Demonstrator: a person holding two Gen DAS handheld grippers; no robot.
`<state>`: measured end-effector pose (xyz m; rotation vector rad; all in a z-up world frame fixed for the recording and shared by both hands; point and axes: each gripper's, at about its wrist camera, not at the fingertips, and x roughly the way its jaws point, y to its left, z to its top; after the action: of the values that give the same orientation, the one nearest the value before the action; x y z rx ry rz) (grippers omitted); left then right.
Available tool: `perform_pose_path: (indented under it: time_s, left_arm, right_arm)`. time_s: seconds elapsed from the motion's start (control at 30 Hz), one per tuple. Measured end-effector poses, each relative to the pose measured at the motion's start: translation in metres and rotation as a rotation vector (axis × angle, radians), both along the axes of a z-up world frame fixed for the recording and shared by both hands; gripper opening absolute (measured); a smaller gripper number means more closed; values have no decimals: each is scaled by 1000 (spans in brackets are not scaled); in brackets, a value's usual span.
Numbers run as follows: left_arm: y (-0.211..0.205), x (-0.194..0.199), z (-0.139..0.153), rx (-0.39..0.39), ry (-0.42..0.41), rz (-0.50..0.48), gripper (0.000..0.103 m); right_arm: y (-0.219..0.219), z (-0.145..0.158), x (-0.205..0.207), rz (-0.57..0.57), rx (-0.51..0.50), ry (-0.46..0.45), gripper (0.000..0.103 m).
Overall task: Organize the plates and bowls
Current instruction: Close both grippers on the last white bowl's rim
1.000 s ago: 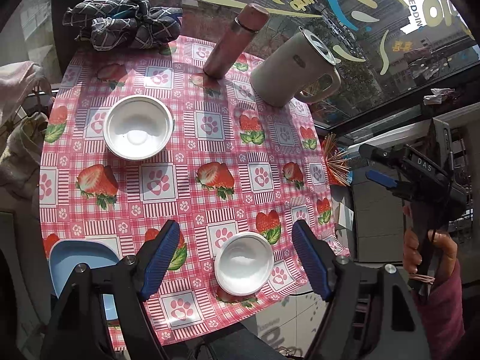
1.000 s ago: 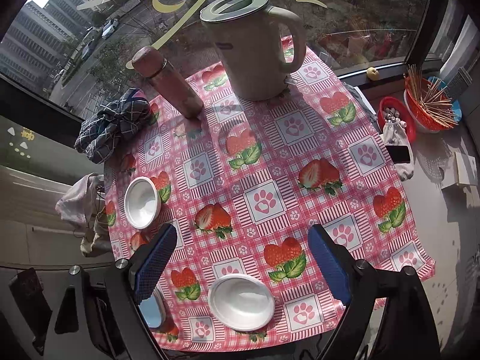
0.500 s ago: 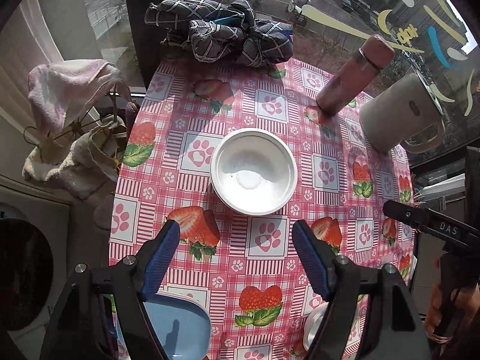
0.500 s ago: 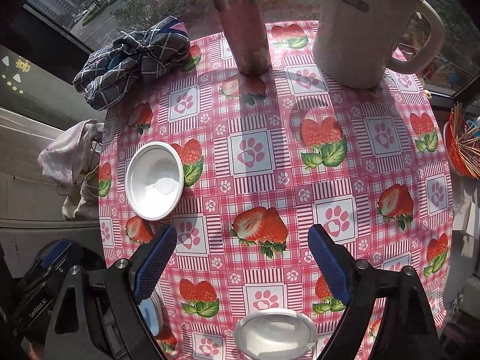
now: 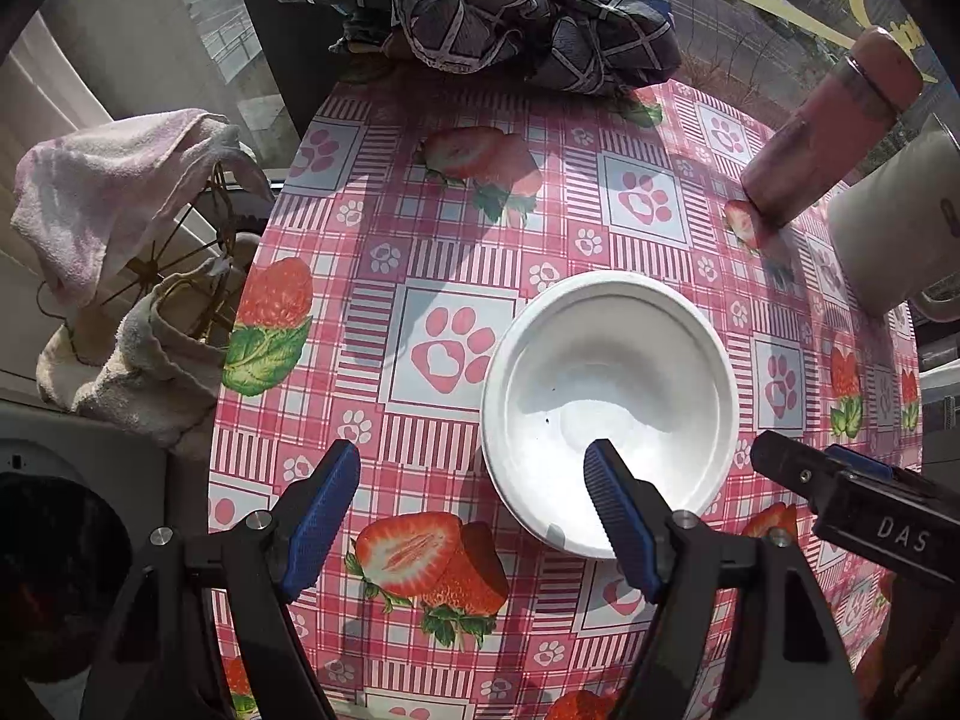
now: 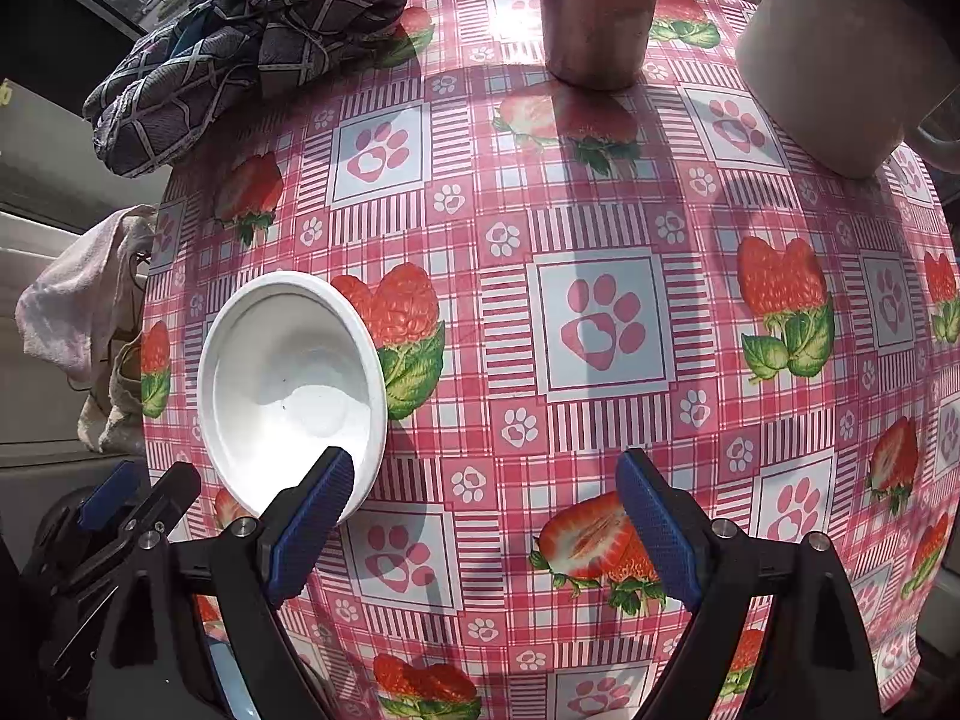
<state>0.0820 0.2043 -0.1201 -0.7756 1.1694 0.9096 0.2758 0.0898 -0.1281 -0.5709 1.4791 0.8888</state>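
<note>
**Inspector:** Left gripper (image 5: pixel 474 516) hangs jaws apart, empty, pointing steeply down; its right finger (image 5: pixel 618 531) overlaps the white bowl (image 5: pixel 606 384) in view. Contact cannot be confirmed.

**Clerk:** And the right gripper (image 6: pixel 480 516)?

**Inspector:** Jaws wide apart, nothing between them but the tablecloth (image 6: pixel 600 324). Its left finger (image 6: pixel 309 516) sits at the bowl's near rim.

**Clerk:** The bowl's place?

**Inspector:** Upright toward the table's left edge. A checked cloth (image 5: pixel 480 6) lies at the far edge; a pink flask (image 5: pixel 822 132) and cream jug (image 5: pixel 894 228) stand at the far right.
</note>
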Motion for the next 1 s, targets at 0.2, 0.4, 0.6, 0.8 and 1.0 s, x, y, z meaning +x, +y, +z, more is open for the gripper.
perform_pose_path:
  time_s: [0.2,0.4,0.6,0.8,1.0]
  left_arm:
    - [19,17,-23,21,62,-22,80]
    - [25,29,-42,18,129,-65,79]
    - [27,35,-56,-15,169,-104,77]
    - [26,39,-57,-49,122,-138,62]
    - [18,54,-58,-81,88,-188,40]
  right_arm:
    - [17,-25,-6,0,-9,4,90]
    - [27,-45,-11,13,-30,-2,90]
    - [38,-57,-18,41,-39,-7,90]
    - [40,-61,-30,74,0,-18,82]
    - [50,-56,-44,135,28,-31,39]
